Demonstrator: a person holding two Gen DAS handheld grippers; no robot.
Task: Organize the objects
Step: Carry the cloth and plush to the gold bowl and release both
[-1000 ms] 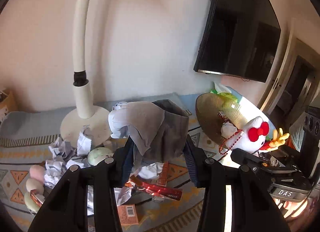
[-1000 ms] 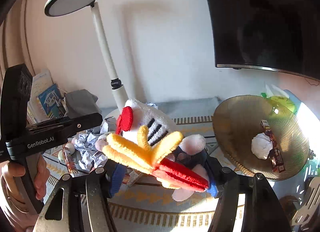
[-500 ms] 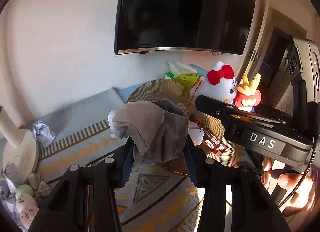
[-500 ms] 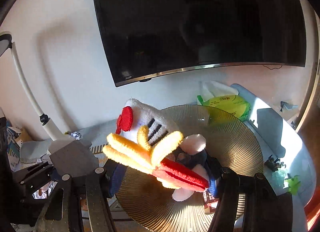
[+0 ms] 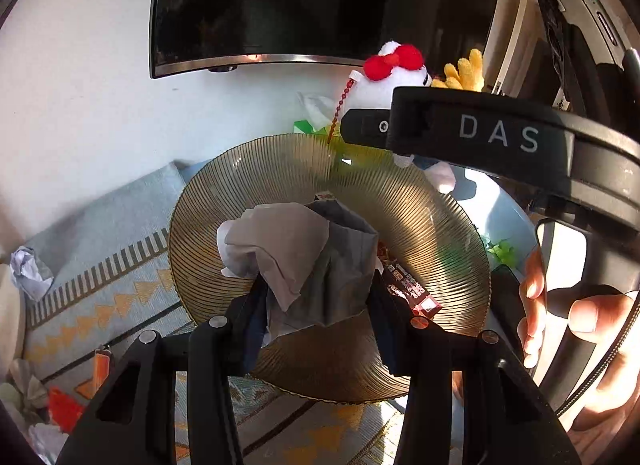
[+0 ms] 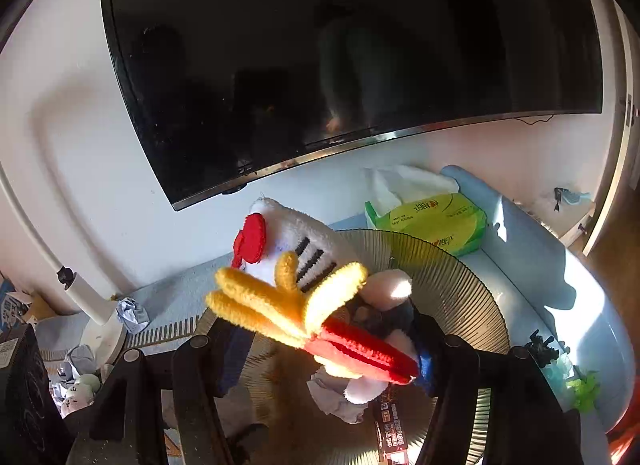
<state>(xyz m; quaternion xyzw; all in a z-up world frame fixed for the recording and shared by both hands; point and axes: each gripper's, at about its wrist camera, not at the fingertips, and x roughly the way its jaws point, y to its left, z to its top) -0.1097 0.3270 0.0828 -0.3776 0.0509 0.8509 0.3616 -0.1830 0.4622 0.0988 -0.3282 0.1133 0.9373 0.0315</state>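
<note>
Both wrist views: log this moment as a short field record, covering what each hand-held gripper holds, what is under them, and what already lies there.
left hand-held gripper: shut on grey cloth
right hand-held gripper: shut on plush toy
below both: ribbed brown plate
on plate: snack wrapper, crumpled paper
behind plate: tissue pack
surface: patterned mat
wall: dark screen

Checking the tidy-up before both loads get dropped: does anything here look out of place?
Yes. The ribbed amber glass plate already holds a red snack wrapper and a crumpled white paper ball, litter lying where the white plush toy and grey crumpled paper now hover.
</note>
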